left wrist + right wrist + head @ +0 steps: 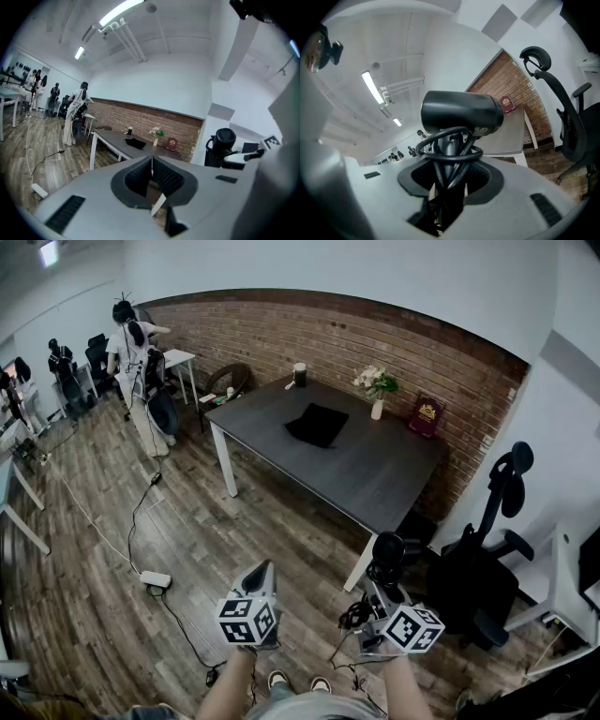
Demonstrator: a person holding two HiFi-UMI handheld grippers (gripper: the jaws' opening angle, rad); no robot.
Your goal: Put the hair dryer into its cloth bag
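Office room with a wood floor (94, 615) and a brick wall (281, 334), and a dark grey table (375, 465) stands against that wall. The right gripper (380, 594) is clamped about halfway closed on the handle of the hair dryer (387, 549), with the coiled cord (450, 151) bunched round the handle between the pads. The handle's long axis runs straight out along the jaws, roughly level and aimed at the table's near corner. The barrel sits crosswise at the far end, and I can't tell which end is the nozzle. So the dryer is up in the air just short of that corner, not over the tabletop. The left gripper (264, 570) has its jaws pressed together on nothing and is left of the right one, also on the near side of the table. The cloth bag (317, 424) lies flat mid-table, well apart from the dryer, with bare top all round it and the near edge open. A cup (300, 374), a vase of flowers (377, 395) and a red book (427, 415) line the table's wall-side edge. A black office chair (487, 559) crowds the floor right of the near corner. A power strip (155, 579) and its cable lie on the floor left of the table, and a person (131, 348) stands beyond its far left end.
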